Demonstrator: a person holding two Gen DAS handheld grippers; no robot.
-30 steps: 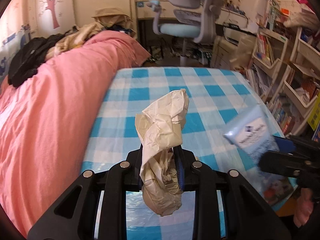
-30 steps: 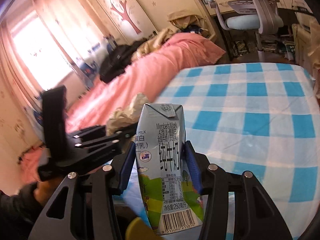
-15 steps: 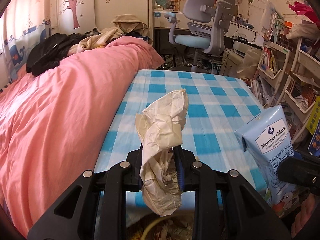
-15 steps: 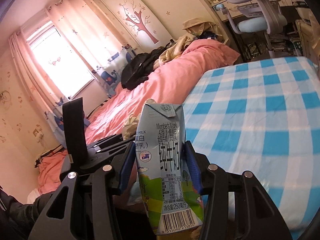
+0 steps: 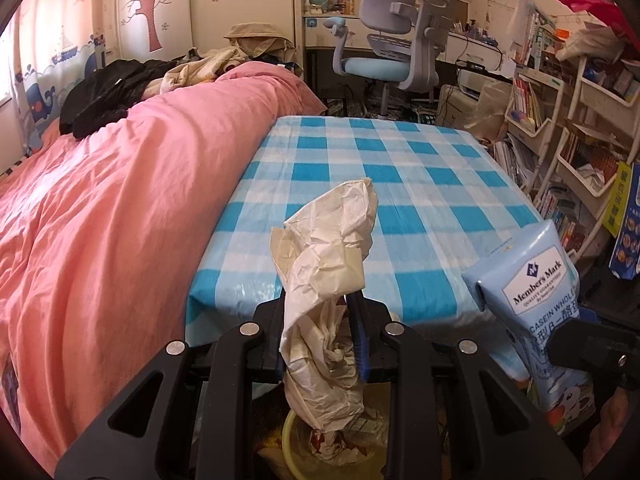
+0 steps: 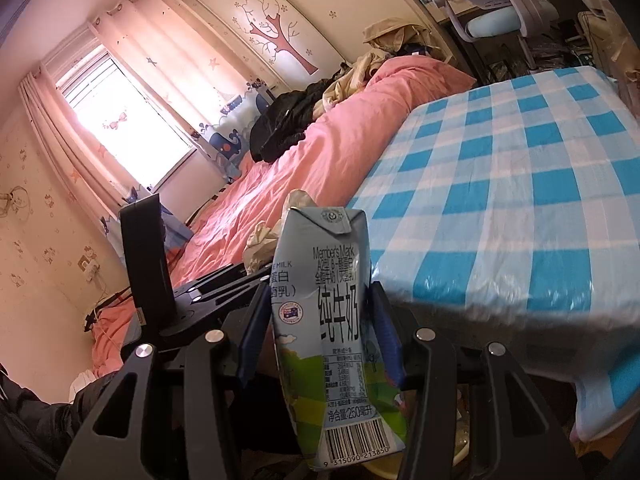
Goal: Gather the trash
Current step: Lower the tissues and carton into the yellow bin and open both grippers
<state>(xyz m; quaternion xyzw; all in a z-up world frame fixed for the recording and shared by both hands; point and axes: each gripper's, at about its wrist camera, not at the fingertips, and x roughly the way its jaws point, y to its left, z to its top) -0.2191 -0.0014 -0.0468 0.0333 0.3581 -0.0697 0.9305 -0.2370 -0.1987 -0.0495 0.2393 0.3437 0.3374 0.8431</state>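
Note:
My left gripper (image 5: 320,344) is shut on a crumpled cream paper wrapper (image 5: 324,280), which sticks up and hangs down between the blue pads. It hovers just off the near edge of the blue-checked table (image 5: 400,184), above a yellow bin (image 5: 296,448) with scraps inside. My right gripper (image 6: 320,328) is shut on a light blue milk carton (image 6: 324,312), held upright. The carton (image 5: 532,300) also shows at the right of the left wrist view. In the right wrist view the left gripper (image 6: 256,268) and its paper (image 6: 264,240) are close on the left.
A bed with a pink duvet (image 5: 120,200) runs along the table's left side, with dark clothes (image 5: 104,92) piled on it. White shelves of books (image 5: 560,152) stand at the right. A grey desk chair (image 5: 400,40) is beyond the table's far end.
Both grippers have drawn back from over the tablecloth to past its near edge, each keeping its hold. The yellow bin has come into view under the left gripper.

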